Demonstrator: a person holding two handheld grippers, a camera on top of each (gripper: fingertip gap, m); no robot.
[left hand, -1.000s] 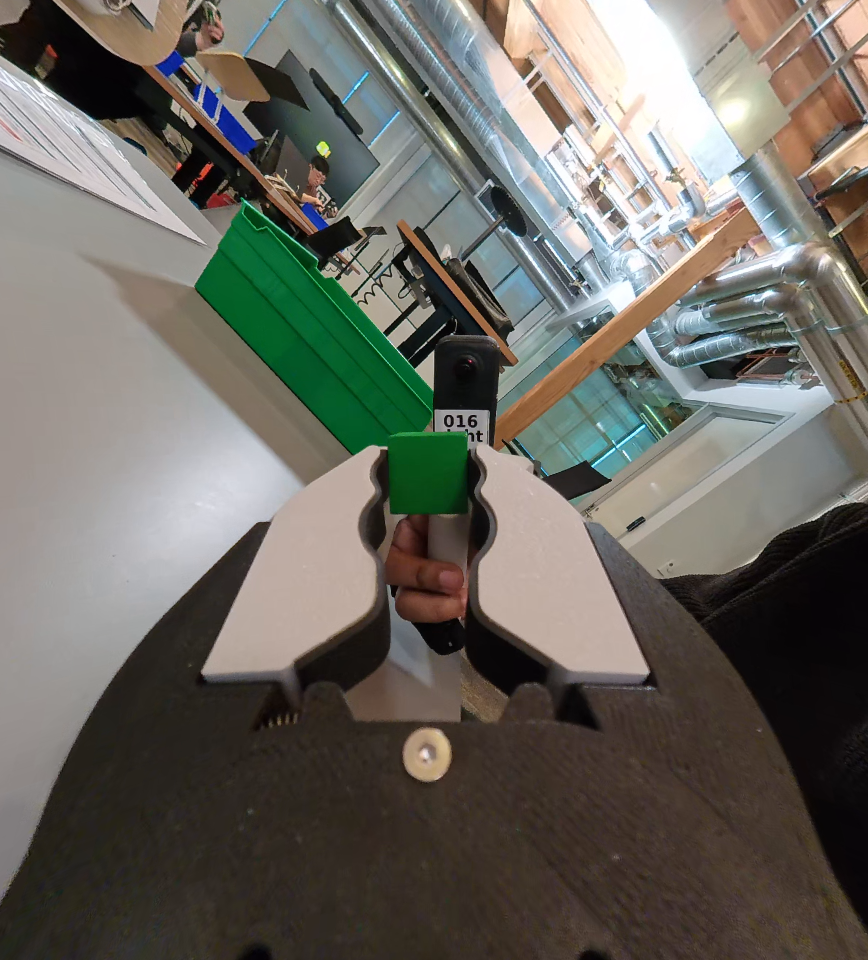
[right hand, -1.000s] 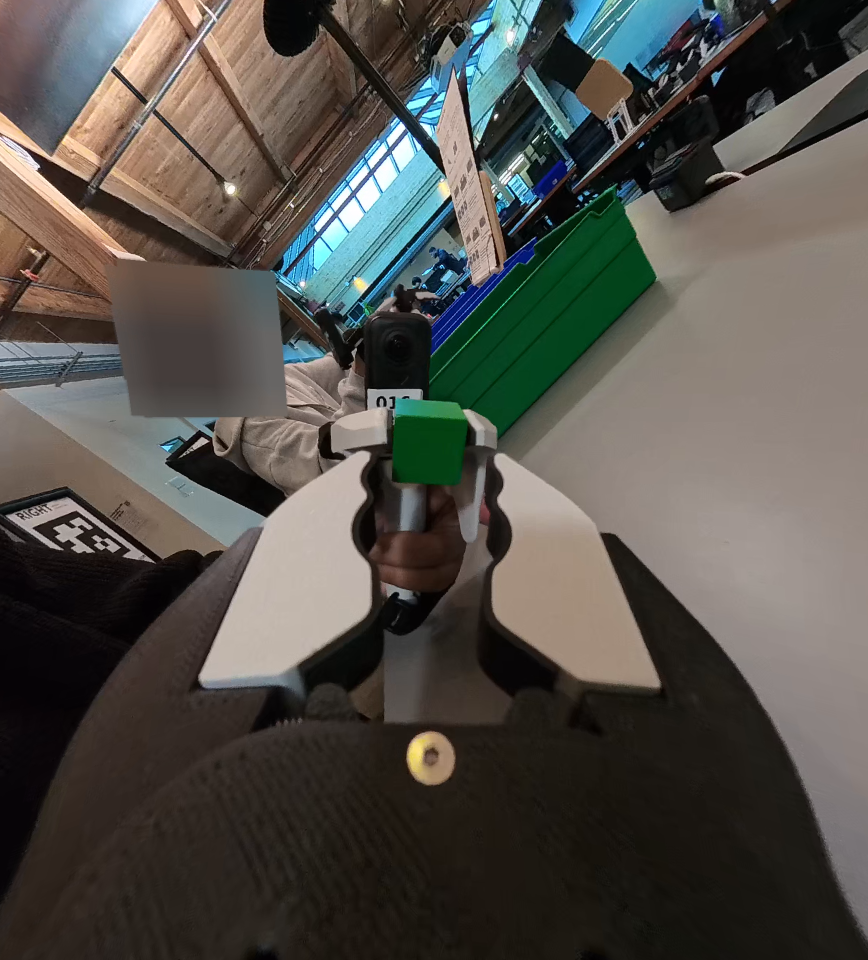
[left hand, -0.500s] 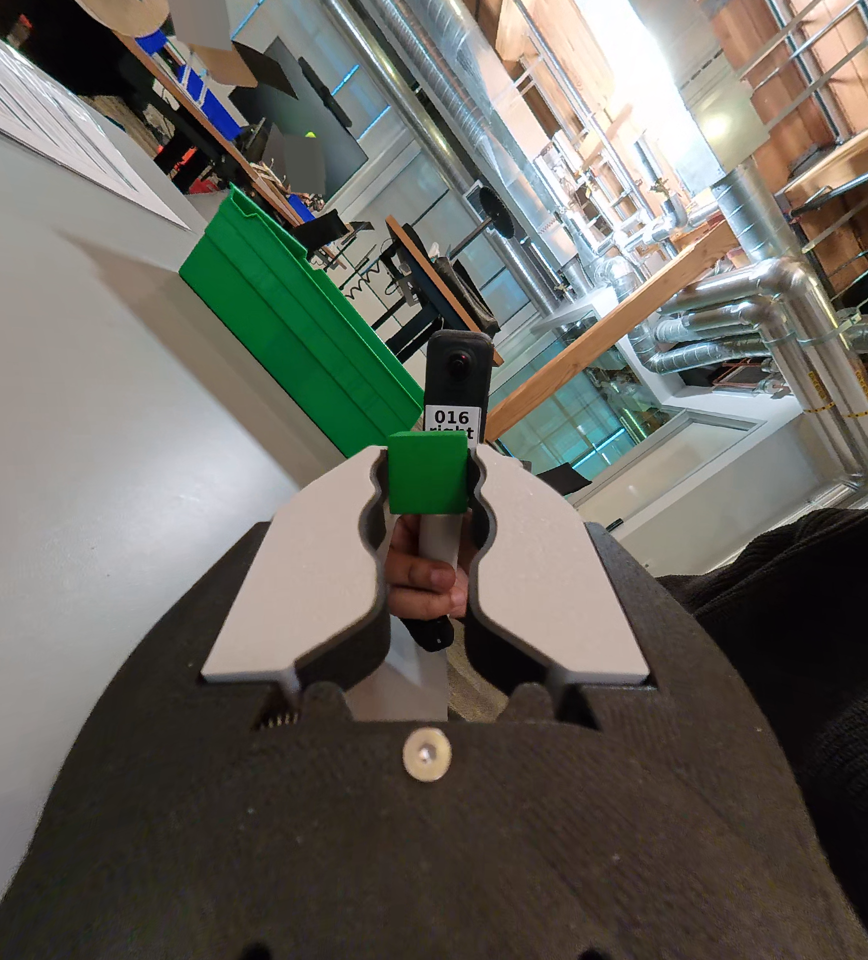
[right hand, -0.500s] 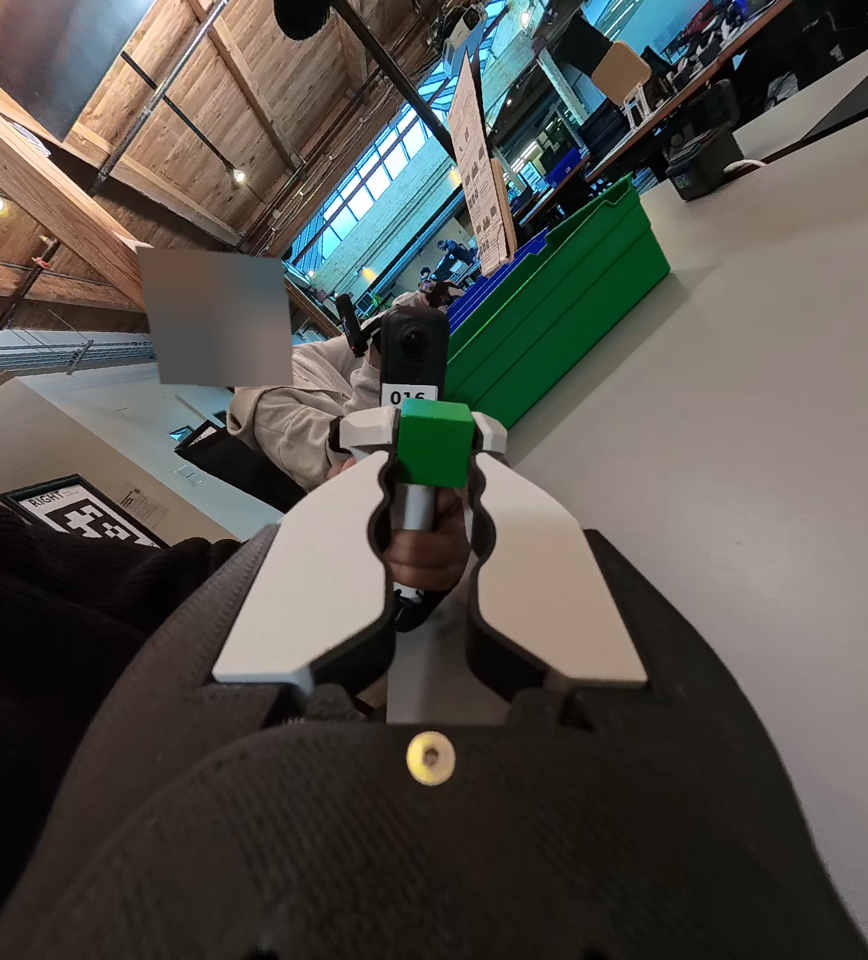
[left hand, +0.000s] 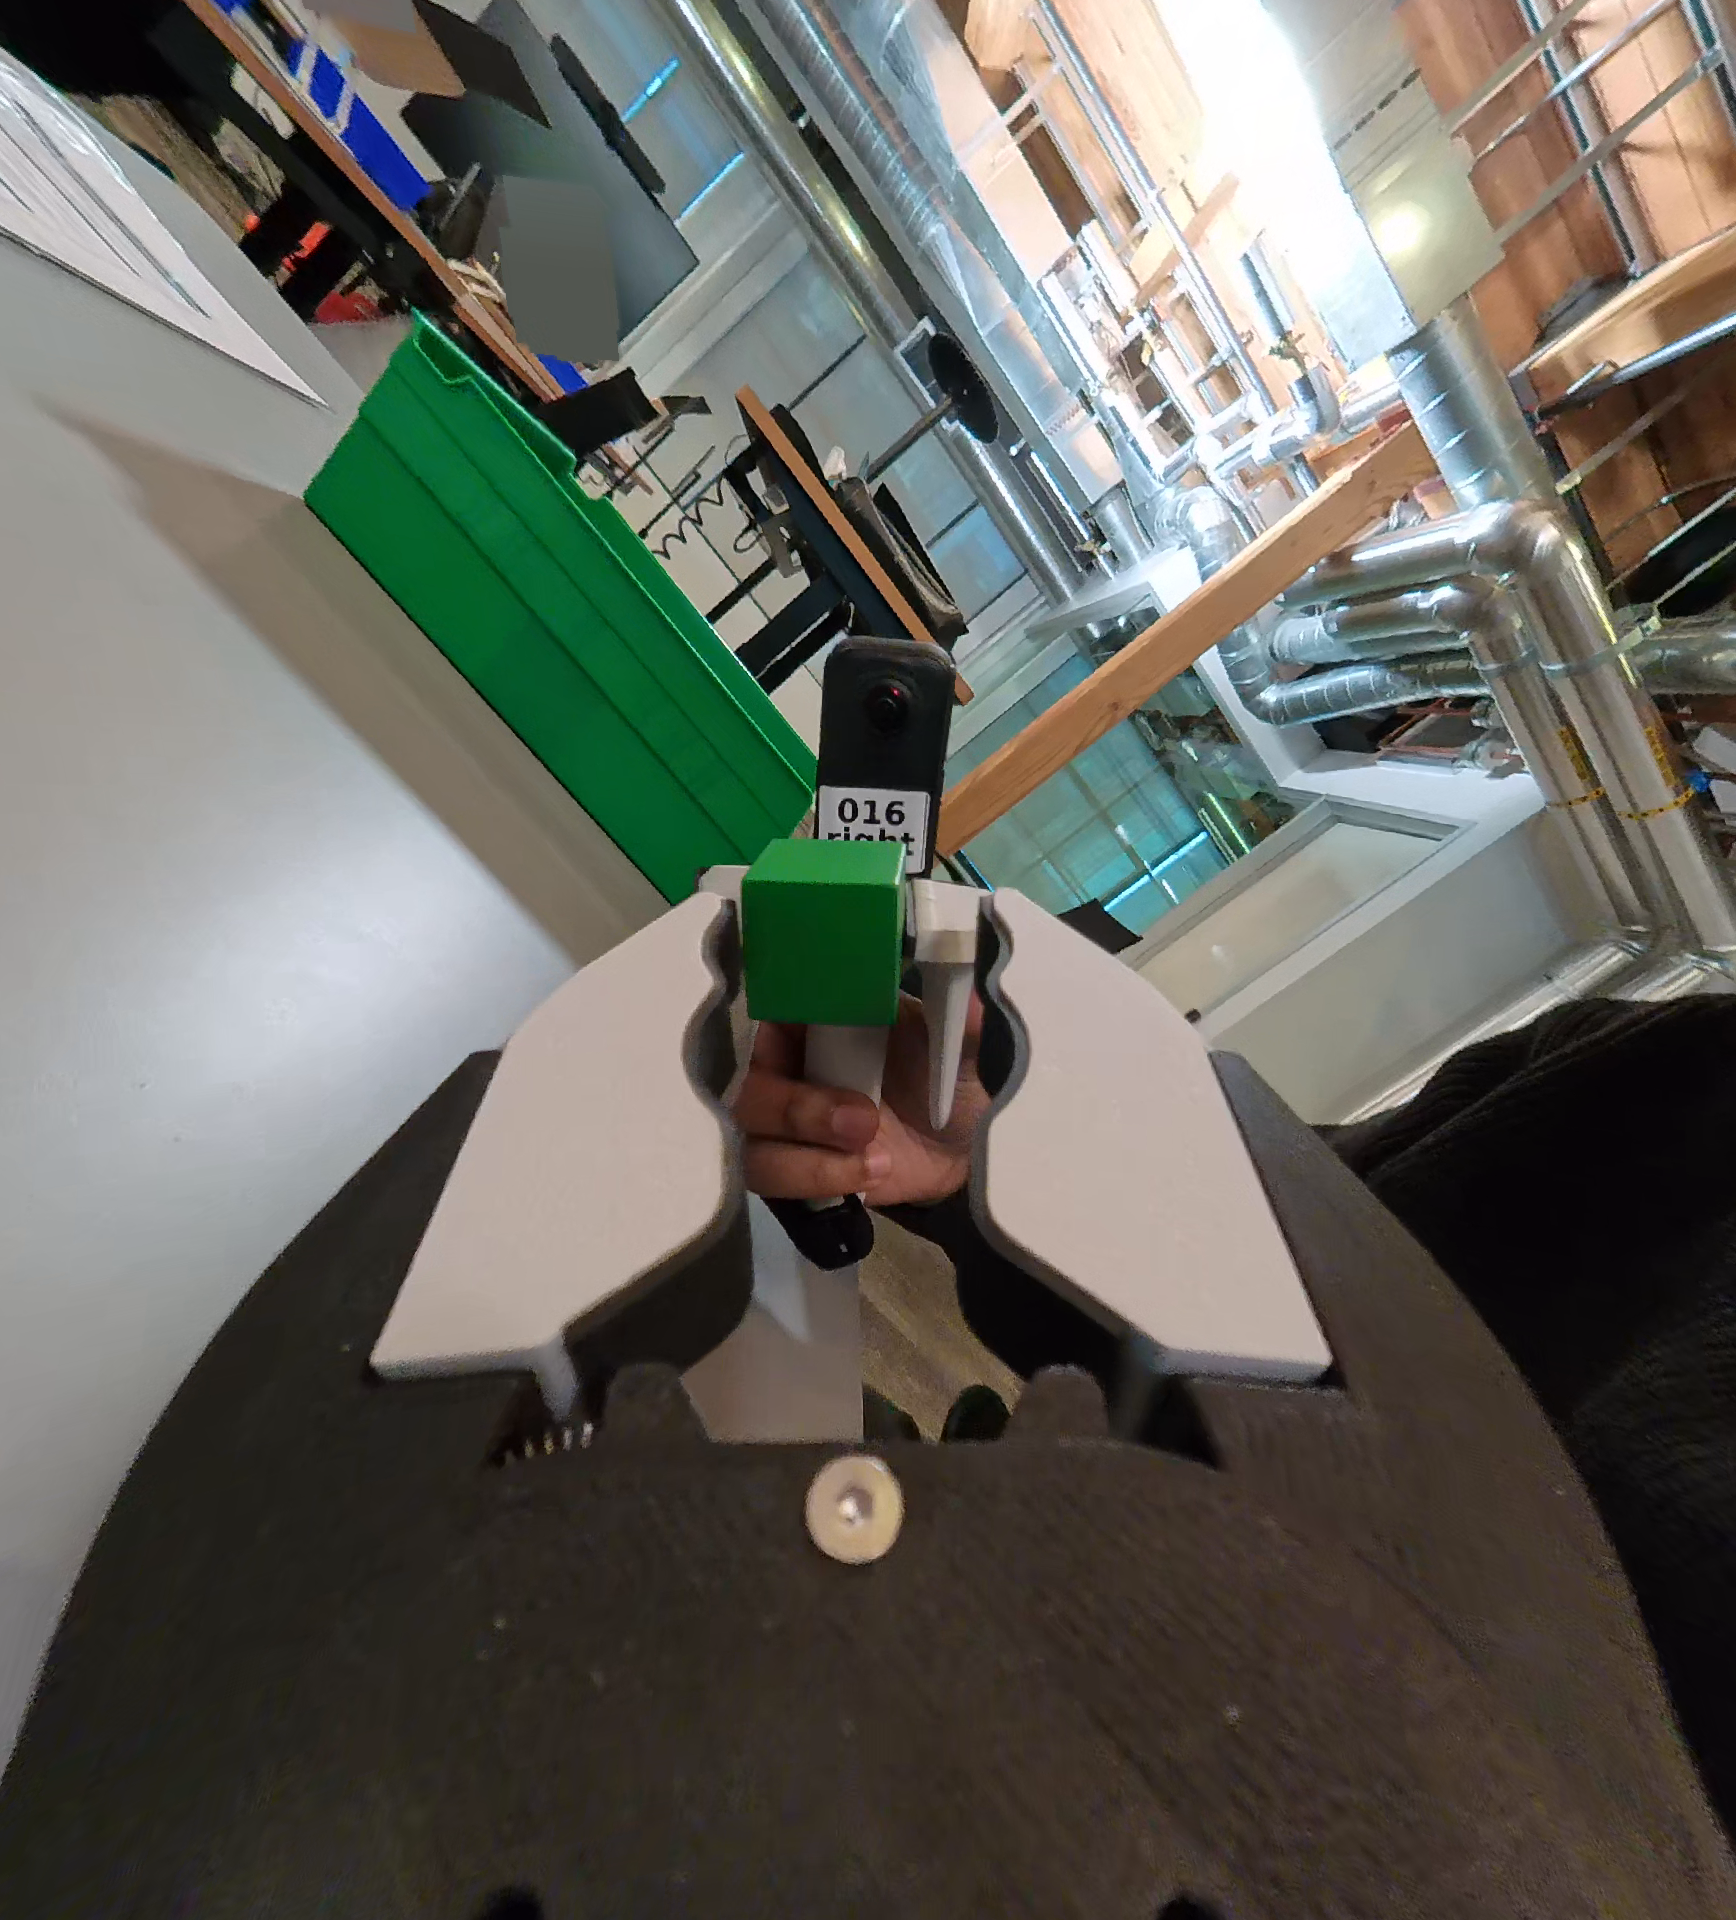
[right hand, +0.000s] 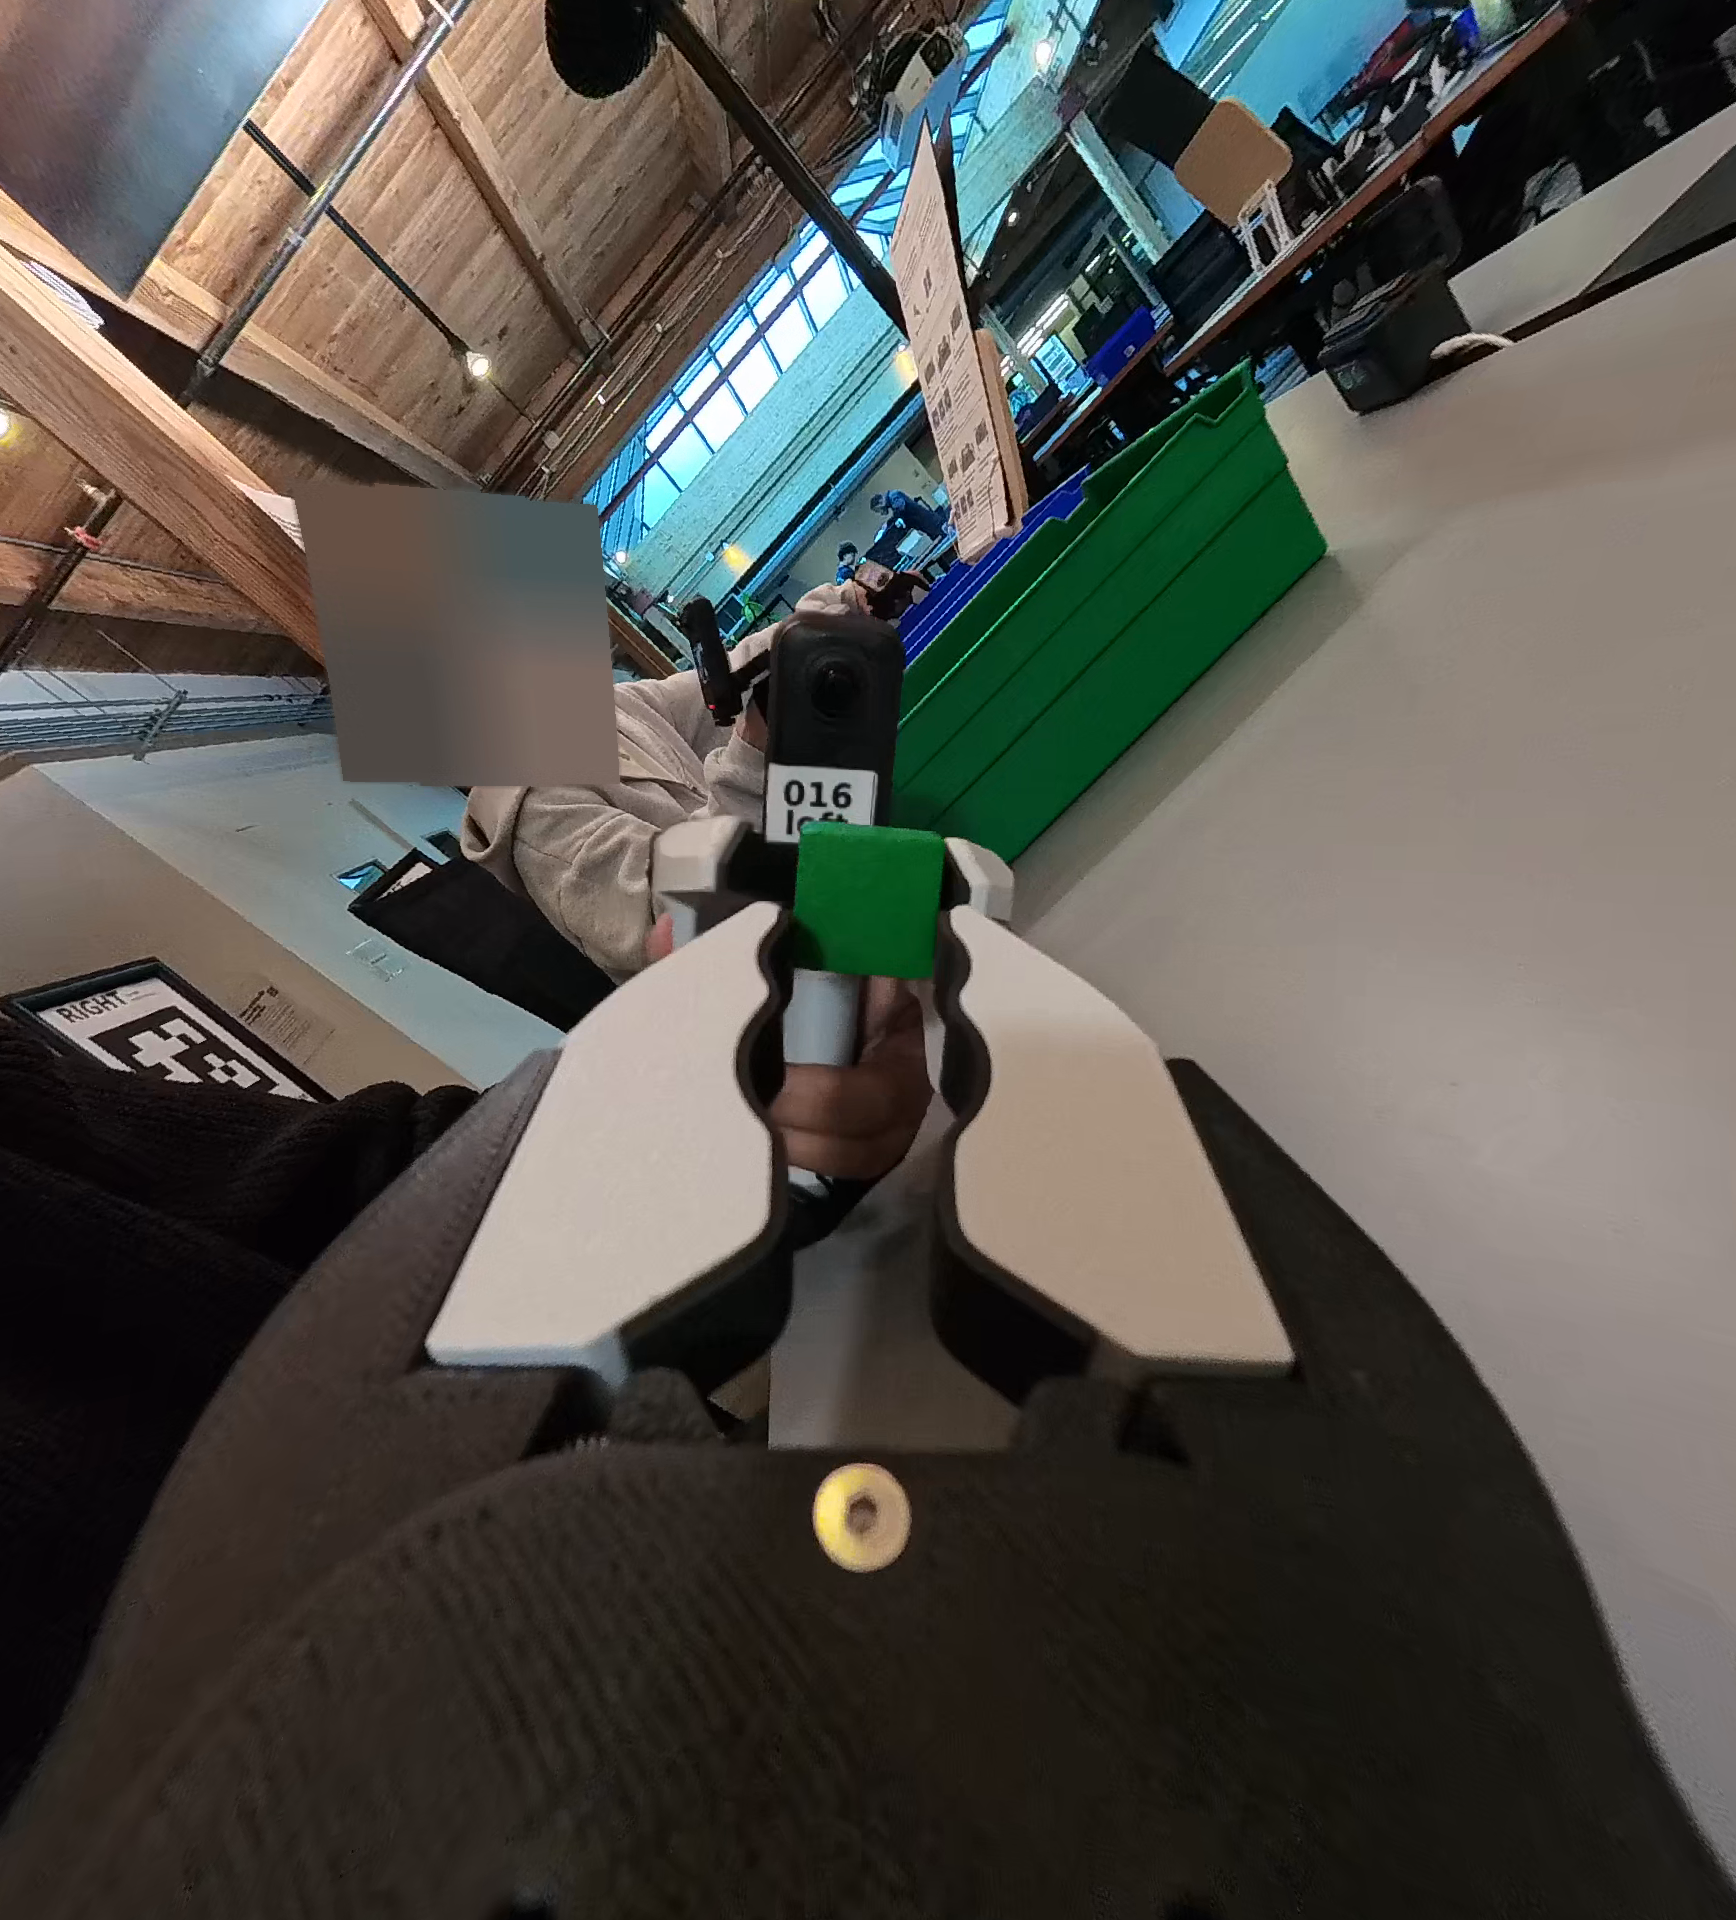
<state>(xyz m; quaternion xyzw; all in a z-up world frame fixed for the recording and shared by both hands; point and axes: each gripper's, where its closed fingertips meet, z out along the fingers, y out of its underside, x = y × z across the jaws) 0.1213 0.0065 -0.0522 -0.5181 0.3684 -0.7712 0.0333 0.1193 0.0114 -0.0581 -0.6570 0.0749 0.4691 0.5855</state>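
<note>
so the right hand-held gripper (right hand: 866,920) pinches the green cube (right hand: 866,902) tight, while the left hand-held gripper (left hand: 848,961) sits spread around it, not clamping.

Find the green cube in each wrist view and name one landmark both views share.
Left wrist view: green cube at centre, between the parted jaws of the left gripper, held by the right gripper.
Right wrist view: green cube at centre, clamped by the right gripper.
Shared landmark: the green bin behind the cube.

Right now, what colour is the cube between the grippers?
Green; the cube shows best in the left wrist view.
</note>
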